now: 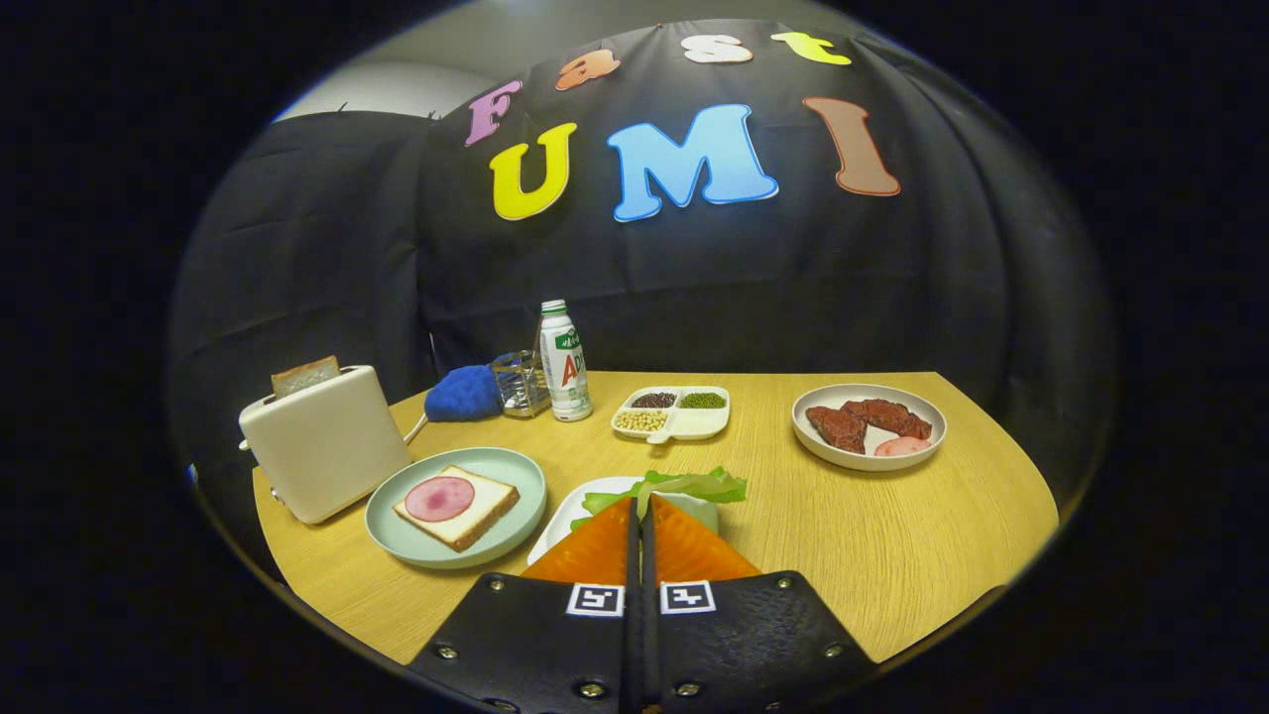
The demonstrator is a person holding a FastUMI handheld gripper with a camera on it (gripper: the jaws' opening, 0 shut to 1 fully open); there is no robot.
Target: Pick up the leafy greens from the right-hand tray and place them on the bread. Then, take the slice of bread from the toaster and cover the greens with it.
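Note:
My gripper is shut on the leafy greens, pinching them at the fingertips. The green leaves spread to both sides of the tips over the white tray, which lies just under and ahead of the fingers. Whether the greens are clear of the tray I cannot tell. Left of the fingers a pale green plate holds a slice of bread with a round of ham on it. Further left stands a cream toaster with a bread slice sticking out of its slot.
Beyond the fingers sit a divided white dish of beans, a white bottle, a glass and a blue cloth. A plate of meat stands to the right on the wooden table.

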